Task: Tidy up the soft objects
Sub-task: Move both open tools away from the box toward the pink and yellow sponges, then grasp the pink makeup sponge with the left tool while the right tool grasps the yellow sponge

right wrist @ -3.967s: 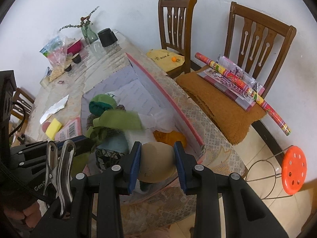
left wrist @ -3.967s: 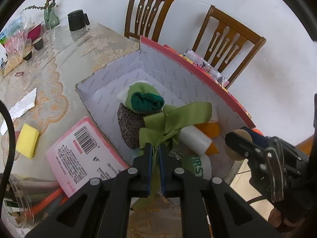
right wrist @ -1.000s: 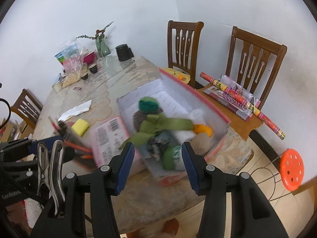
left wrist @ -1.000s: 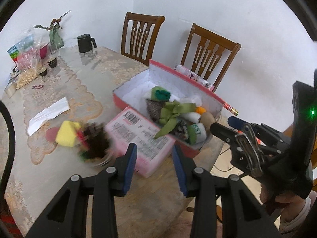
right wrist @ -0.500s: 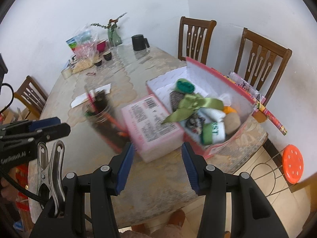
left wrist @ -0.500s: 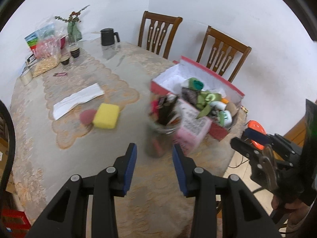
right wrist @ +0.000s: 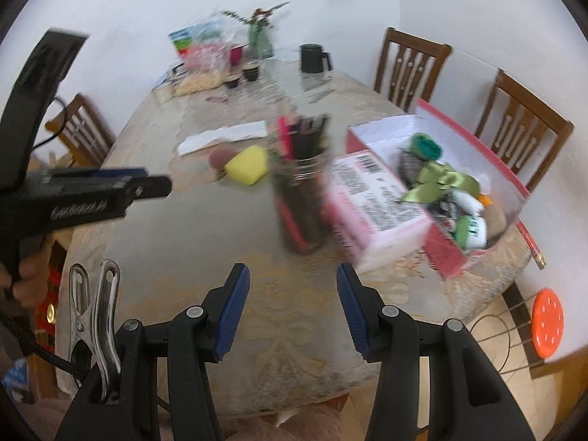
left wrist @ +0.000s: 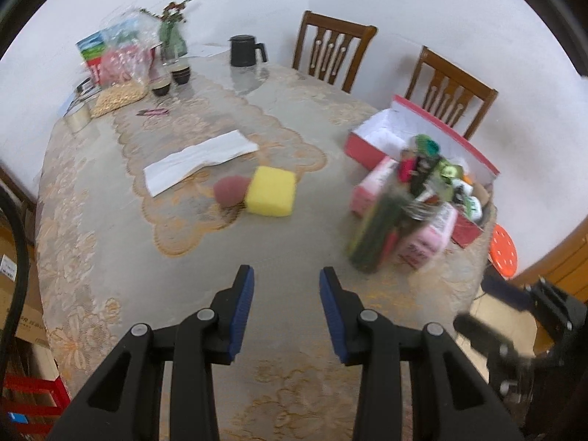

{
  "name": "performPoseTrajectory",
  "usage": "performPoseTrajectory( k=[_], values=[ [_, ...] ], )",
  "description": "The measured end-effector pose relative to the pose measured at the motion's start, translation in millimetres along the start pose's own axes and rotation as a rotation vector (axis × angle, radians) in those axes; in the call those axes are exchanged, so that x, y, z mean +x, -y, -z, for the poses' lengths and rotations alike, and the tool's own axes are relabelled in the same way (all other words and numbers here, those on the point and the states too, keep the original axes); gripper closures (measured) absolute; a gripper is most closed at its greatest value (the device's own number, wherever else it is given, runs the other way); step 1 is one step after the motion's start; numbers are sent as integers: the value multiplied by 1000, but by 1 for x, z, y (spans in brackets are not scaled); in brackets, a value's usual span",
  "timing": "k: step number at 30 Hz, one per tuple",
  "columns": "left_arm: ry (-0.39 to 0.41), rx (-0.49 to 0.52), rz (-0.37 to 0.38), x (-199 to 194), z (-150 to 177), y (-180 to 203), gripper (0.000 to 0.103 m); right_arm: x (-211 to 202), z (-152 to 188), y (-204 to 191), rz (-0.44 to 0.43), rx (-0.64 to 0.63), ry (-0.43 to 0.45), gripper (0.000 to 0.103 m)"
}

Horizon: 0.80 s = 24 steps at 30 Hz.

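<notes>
A: Both tools empty? Left tool (left wrist: 286,284) has its jaws partly apart with nothing between, over bare worktop (left wrist: 176,279). Right tool (right wrist: 293,286) the same, gap a bit wider, nothing held.

B: Agreed. Soft things: yellow sponge (left wrist: 271,191) and pink puff (left wrist: 228,190) touch each other on the lace mat, well apart from the red box (left wrist: 371,149). The box sits at the worktop's right edge, filled with a green bow (right wrist: 439,180), a green roll (right wrist: 426,147) and a white roll (right wrist: 474,229).

A: View differences. Only the right wrist shows the barcode label on the pink lid (right wrist: 375,202); print too blurred to read. It also shows the white roll's green letters, unreadable, and the other tool's side marking, smeared, maybe "Gen…".

B: And the pen jar (right wrist: 299,198) upright just beside the lid, clearer there; the left wrist smears it. The left wrist gives the white paper (left wrist: 200,160) and black jug (left wrist: 244,50) sharper.

A: Orange stool (right wrist: 547,318) on the floor in both.
</notes>
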<state>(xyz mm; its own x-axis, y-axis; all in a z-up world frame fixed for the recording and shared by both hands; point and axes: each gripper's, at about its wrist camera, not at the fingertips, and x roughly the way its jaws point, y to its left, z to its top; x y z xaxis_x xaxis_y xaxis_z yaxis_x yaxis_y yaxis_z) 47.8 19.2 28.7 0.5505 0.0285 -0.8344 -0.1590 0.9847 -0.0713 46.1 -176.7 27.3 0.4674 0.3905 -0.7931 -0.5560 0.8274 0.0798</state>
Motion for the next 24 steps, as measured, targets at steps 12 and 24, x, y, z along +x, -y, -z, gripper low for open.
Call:
performPoseTrajectory(
  k=[12,24],
  values=[
    [-12,-74,-31,33,-20,-56,64,35,-12,-62,-60,-156,-19,52],
    [-38,-99,7,86,-55,-81,64,66,-22,-96,-80,-197,-28,52]
  ],
)
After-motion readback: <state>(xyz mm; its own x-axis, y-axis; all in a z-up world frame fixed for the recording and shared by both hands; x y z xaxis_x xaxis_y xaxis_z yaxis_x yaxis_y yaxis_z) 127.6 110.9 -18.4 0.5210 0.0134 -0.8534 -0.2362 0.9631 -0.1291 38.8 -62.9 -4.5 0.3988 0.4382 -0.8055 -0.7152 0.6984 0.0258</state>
